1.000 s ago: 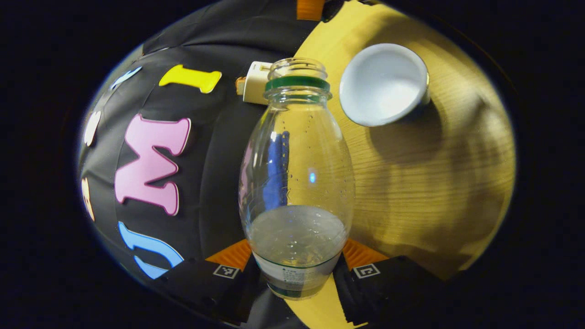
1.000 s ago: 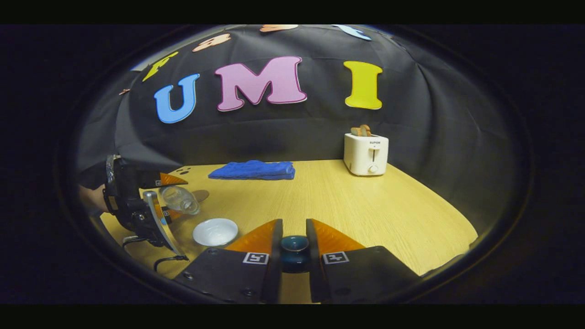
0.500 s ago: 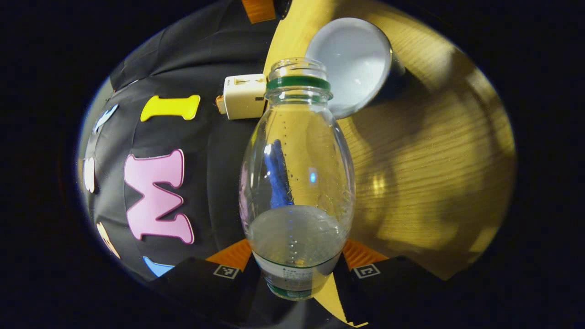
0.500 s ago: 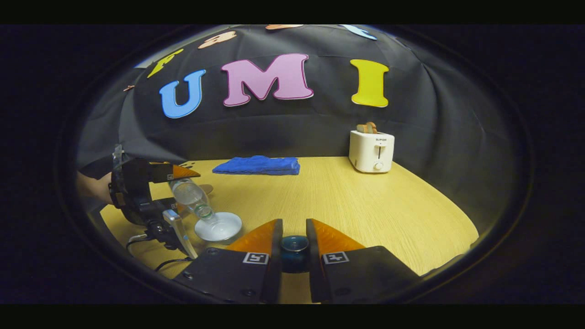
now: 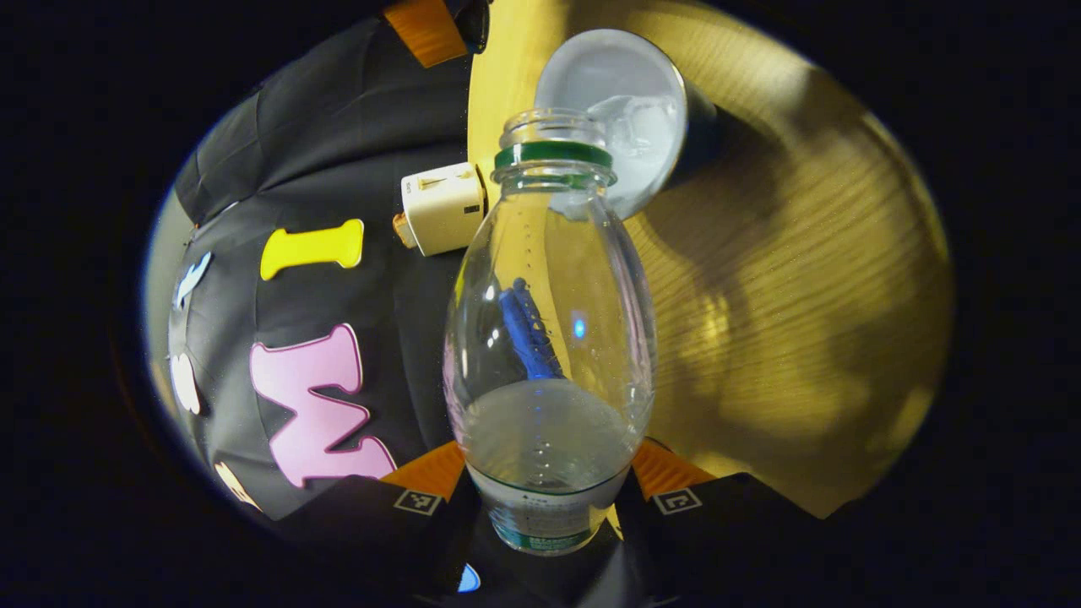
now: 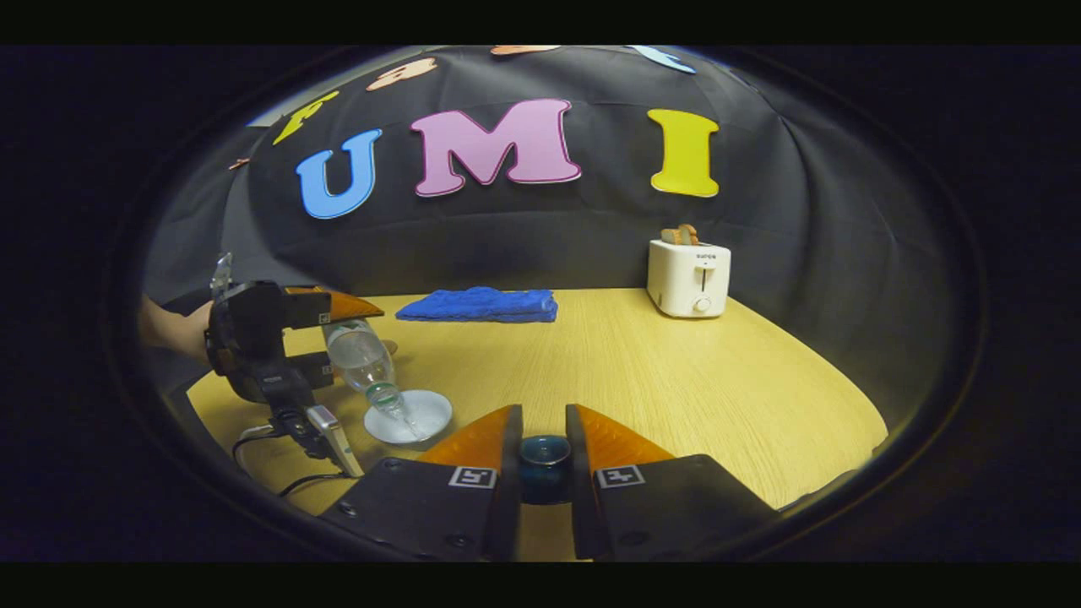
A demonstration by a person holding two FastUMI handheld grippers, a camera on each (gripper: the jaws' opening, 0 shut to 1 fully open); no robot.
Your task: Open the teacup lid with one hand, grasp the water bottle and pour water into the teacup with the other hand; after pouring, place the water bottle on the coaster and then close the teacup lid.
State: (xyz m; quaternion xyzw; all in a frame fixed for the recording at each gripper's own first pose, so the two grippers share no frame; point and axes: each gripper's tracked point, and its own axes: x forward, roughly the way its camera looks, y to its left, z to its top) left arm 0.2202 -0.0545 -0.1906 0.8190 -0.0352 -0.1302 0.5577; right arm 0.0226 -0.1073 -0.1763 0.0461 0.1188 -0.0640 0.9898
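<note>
Left gripper view: our left gripper (image 5: 547, 498) clamps bottle (image 5: 549, 338), mouth over cup (image 5: 629, 118) at 12 o'clock; right gripper (image 6: 543, 460) pinches lid (image 6: 543, 464).

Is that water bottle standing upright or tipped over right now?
Tipped. In the right gripper view the water bottle, held by the left gripper, slants mouth-down over the white teacup, with water splashing inside it.

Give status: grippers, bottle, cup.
Left gripper shut on bottle, tipped, water landing in cup. Right gripper shut on lid. Nothing in the way.
</note>
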